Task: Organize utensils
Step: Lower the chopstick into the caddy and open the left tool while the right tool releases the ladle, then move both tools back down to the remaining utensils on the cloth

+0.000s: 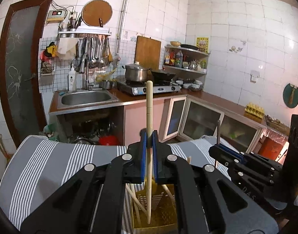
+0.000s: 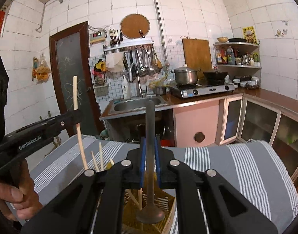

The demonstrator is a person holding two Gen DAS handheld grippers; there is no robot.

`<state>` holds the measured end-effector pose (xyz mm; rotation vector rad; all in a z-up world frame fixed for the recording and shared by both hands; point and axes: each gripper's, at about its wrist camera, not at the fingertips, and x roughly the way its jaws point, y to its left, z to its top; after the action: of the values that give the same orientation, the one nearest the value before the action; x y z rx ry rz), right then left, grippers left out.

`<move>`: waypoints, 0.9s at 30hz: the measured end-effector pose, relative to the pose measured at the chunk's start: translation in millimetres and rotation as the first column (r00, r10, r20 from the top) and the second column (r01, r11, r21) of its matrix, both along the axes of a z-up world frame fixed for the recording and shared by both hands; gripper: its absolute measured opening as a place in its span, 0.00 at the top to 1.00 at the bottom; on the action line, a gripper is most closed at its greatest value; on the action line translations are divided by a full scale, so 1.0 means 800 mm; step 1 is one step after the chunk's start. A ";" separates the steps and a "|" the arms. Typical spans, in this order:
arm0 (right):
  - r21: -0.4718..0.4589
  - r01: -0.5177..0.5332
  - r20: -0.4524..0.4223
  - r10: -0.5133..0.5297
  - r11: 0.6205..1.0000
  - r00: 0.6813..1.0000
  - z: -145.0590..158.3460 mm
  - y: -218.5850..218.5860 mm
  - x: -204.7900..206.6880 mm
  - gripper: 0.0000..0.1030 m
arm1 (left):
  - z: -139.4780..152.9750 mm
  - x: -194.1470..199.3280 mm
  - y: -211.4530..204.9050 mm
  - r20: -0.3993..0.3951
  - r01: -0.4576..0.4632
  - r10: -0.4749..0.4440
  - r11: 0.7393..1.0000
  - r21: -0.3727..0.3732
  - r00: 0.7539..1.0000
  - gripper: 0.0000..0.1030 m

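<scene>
you've got two grippers (image 1: pixel 149 136) (image 2: pixel 150 142), one metal spoon (image 2: pixel 150 212), one yellow holder (image 2: pixel 164 204), one striped cloth (image 1: pixel 51 165), and about five chopsticks (image 2: pixel 78 117): one clamped, the rest in the holder.

Home kitchen (sink (image 1: pixel 86 98), stove (image 1: pixel 149 88))

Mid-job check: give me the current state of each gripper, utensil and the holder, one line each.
Left gripper: shut on the wooden chopstick.
Wooden chopstick: upright, tip down inside the yellow holder.
Right gripper: shut on the metal spoon.
Metal spoon: upright, bowl down over the holder.
Yellow holder: on the striped cloth, several chopsticks already in it.
</scene>
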<state>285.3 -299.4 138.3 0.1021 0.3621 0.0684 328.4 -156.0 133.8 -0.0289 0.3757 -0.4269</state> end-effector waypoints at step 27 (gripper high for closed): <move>-0.039 0.159 -0.096 -0.162 0.986 0.982 -0.046 -0.083 -0.181 0.46 | -0.061 -0.125 0.093 -0.071 -0.124 0.128 0.991 0.052 0.989 0.57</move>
<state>140.7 -366.2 101.6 0.1039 0.4526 -0.1024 228.3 -81.9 84.7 -0.0226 0.4549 -0.2926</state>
